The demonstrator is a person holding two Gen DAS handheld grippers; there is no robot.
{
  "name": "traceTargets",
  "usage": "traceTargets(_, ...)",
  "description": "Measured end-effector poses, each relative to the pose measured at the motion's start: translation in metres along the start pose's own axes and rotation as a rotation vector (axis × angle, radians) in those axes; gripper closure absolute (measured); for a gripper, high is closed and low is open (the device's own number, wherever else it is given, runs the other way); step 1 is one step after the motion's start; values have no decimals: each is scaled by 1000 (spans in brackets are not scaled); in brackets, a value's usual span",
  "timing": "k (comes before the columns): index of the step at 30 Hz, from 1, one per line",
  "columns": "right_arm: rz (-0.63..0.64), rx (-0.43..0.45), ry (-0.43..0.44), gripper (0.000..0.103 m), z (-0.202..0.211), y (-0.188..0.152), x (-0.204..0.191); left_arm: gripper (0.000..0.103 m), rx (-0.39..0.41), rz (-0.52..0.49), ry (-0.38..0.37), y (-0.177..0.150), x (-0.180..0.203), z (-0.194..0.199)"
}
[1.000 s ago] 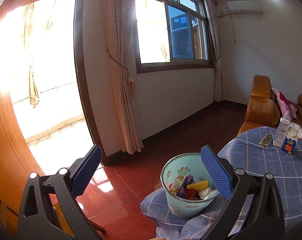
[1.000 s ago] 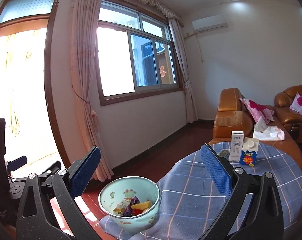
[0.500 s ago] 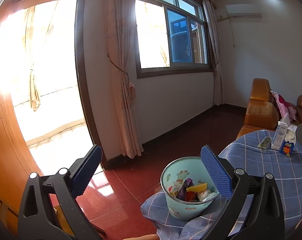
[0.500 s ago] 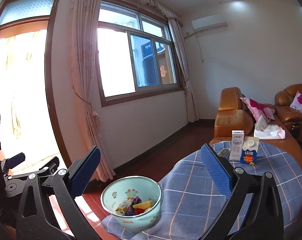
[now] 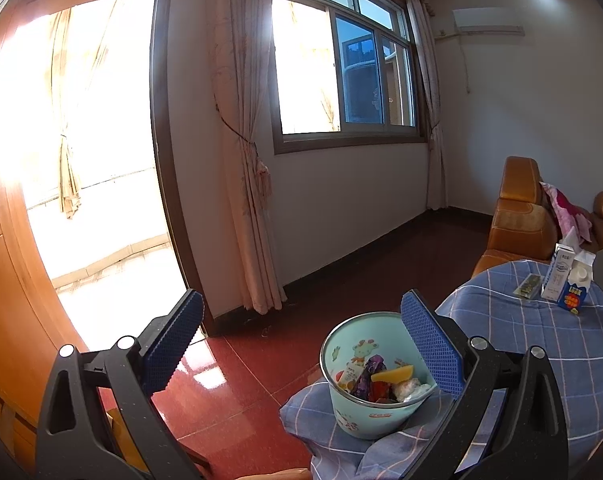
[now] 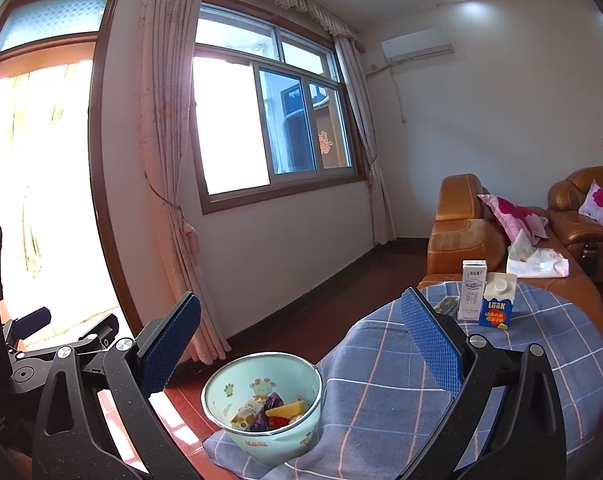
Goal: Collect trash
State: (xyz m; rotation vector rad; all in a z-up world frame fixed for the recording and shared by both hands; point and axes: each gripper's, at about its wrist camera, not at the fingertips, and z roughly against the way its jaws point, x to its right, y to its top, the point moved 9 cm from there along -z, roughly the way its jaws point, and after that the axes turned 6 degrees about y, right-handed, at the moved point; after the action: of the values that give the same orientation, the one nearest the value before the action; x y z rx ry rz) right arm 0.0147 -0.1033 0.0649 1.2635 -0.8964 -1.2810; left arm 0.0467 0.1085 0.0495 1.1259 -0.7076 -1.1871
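I have both grippers raised with nothing between the pads: the left gripper (image 5: 301,344) has its jaws spread wide, and so does the right gripper (image 6: 301,344). One pale blue bin (image 6: 261,438) sits on the near edge of the table (image 6: 541,360), on the blue checked cloth, and holds several wrappers (image 5: 377,378); I cannot count them exactly. At the table's far side I count two cartons standing upright and touching: a white carton (image 6: 472,295) and a blue carton (image 6: 498,300). One small dark packet (image 6: 446,304) lies flat just beside them. Two pink pillows rest on the sofa (image 6: 461,236).
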Motion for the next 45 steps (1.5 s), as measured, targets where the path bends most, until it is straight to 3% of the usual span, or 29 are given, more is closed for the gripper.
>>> traceTargets(40, -9, 3, -10, 5, 5, 1, 3, 6, -4, 18, -8, 0, 1, 4)
traceTargets(45, -16, -6, -17, 5, 3, -1, 5, 6, -55, 51, -134, -8, 13, 1)
